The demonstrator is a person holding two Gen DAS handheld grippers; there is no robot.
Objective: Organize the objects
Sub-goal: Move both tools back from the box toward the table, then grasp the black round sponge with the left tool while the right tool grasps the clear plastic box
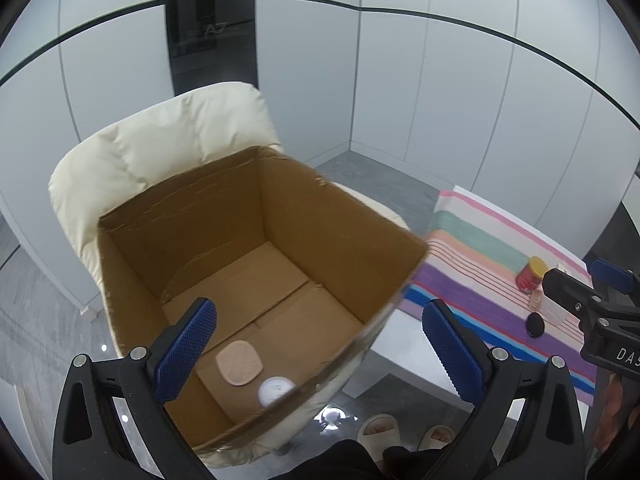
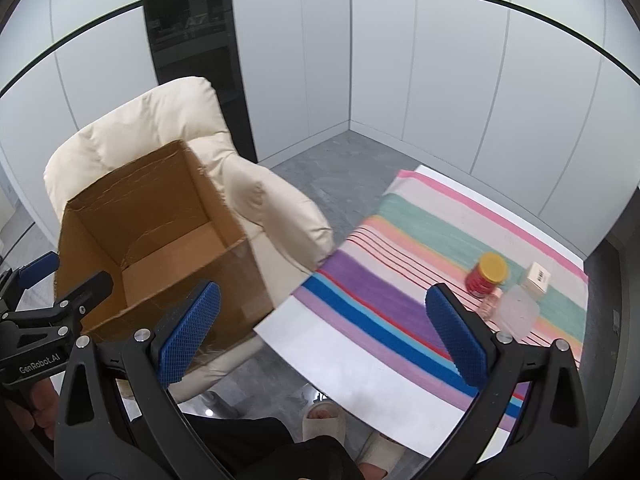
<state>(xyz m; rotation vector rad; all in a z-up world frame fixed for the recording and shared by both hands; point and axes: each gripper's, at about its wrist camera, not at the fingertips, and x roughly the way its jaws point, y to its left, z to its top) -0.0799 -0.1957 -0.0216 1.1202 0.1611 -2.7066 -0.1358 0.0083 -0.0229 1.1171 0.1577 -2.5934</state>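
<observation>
An open cardboard box (image 1: 320, 232) sits on a cream armchair (image 1: 168, 140); it also shows in the right wrist view (image 2: 176, 304). Inside lie a beige pad (image 1: 239, 363) and a white round lid (image 1: 275, 390). My left gripper (image 1: 316, 352) is open and empty above the box's near edge. My right gripper (image 2: 324, 336) is open and empty over the table's near left edge. On the striped cloth (image 2: 400, 300) stand a red jar with yellow lid (image 2: 486, 276), a small clear bottle (image 2: 489, 305), a frosted container (image 2: 516, 312) and a small white box (image 2: 537, 279). A black round object (image 1: 535, 324) lies near them.
The white table (image 2: 360, 364) stands right of the armchair, with grey floor (image 2: 340, 160) between and behind. White panelled walls enclose the corner. The person's slippered feet (image 1: 400, 432) are below the grippers.
</observation>
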